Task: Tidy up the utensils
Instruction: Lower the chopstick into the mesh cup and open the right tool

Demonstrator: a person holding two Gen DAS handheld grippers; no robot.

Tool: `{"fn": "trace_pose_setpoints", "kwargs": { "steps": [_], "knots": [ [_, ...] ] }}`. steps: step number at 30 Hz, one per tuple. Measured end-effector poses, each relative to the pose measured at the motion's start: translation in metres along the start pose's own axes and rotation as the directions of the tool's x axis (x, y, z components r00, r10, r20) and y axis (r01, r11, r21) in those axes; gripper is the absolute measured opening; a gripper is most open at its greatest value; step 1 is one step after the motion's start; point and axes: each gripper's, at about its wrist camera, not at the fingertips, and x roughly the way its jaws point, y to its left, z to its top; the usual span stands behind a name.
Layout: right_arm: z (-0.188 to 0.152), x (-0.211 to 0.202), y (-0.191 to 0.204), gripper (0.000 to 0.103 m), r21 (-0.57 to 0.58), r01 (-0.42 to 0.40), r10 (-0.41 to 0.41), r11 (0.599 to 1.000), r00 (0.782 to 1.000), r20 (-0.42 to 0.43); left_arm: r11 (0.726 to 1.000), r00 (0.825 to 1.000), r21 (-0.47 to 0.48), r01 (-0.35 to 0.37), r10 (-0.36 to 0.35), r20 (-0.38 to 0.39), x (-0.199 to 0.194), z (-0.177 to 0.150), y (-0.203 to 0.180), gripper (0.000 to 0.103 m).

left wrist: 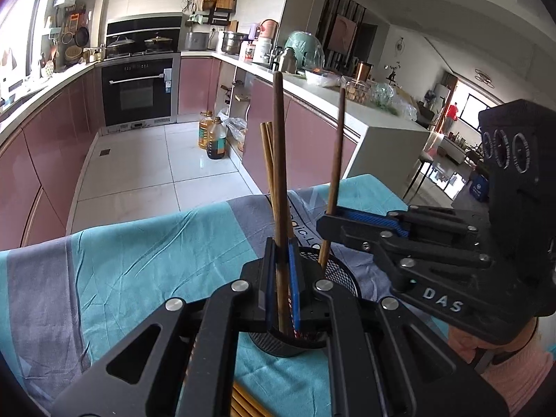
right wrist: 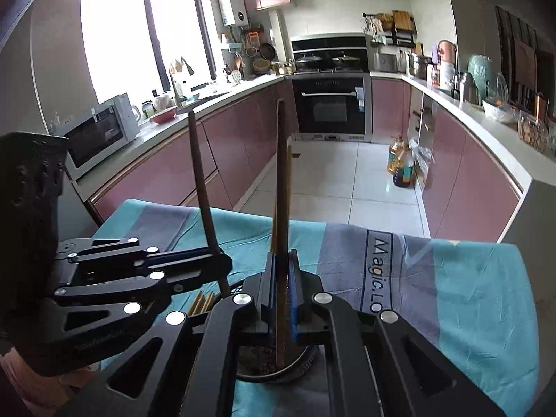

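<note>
A black mesh utensil cup [left wrist: 342, 274] stands on the teal and grey cloth [left wrist: 139, 260]. My left gripper [left wrist: 280, 278] is shut on a dark wooden chopstick [left wrist: 279, 160], held upright with its tip down in the cup. My right gripper [left wrist: 328, 222] is shut on another dark chopstick [left wrist: 335, 173], also upright over the cup. In the right wrist view my right gripper [right wrist: 282, 288] grips its chopstick [right wrist: 282, 187] above the cup [right wrist: 274, 368], and my left gripper [right wrist: 222, 264] holds its chopstick [right wrist: 201, 187]. Lighter chopsticks [left wrist: 266, 160] stand in the cup.
Several light chopsticks [right wrist: 201, 302] lie on the cloth beside the cup, also seen in the left wrist view [left wrist: 243, 403]. The table edge drops to a tiled kitchen floor [left wrist: 139, 173]. Pink cabinets [right wrist: 469, 187] and oil bottles [left wrist: 215, 135] stand beyond.
</note>
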Motion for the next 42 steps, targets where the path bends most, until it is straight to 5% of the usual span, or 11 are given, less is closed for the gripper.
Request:
{"fn": "trace_pose_setpoints", "kwargs": {
  "steps": [12, 15, 17, 19, 28, 32, 42],
  "knots": [
    [-0.002, 0.004, -0.003, 0.008, 0.037, 0.008, -0.008, 0.999, 1.000, 0.007, 0.999, 0.999, -0.020, -0.040, 0.040, -0.012, 0.010, -0.001, 0.006, 0.012],
    [-0.004, -0.004, 0.001, 0.013, 0.031, -0.002, 0.001, 1.000, 1.000, 0.028, 0.998, 0.998, -0.014, -0.061, 0.061, 0.031, -0.007, -0.005, 0.008, 0.020],
    [-0.006, -0.010, 0.005, 0.028, 0.023, -0.016, 0.014, 1.000, 0.999, 0.046, 0.997, 0.995, -0.011, -0.075, 0.076, 0.066, -0.019, -0.009, 0.008, 0.039],
    [-0.010, -0.018, 0.010, 0.034, 0.016, -0.030, 0.029, 0.999, 0.997, 0.067, 0.997, 0.991, -0.004, -0.077, 0.077, 0.110, -0.037, -0.014, 0.011, 0.043],
    [-0.041, -0.043, 0.041, 0.041, -0.060, -0.129, 0.134, 0.990, 0.987, 0.093, 0.979, 0.960, -0.023, -0.203, 0.204, 0.191, -0.092, -0.060, 0.040, 0.076],
    [-0.060, -0.034, 0.056, 0.041, -0.080, -0.174, 0.177, 0.982, 0.984, 0.032, 0.961, 0.949, -0.044, -0.275, 0.278, 0.146, -0.095, -0.089, 0.055, 0.086],
    [-0.104, 0.017, 0.072, 0.041, -0.063, -0.157, 0.146, 0.986, 0.976, -0.160, 0.941, 0.942, -0.050, -0.334, 0.331, -0.060, -0.055, -0.141, 0.077, 0.083]
  ]
}}
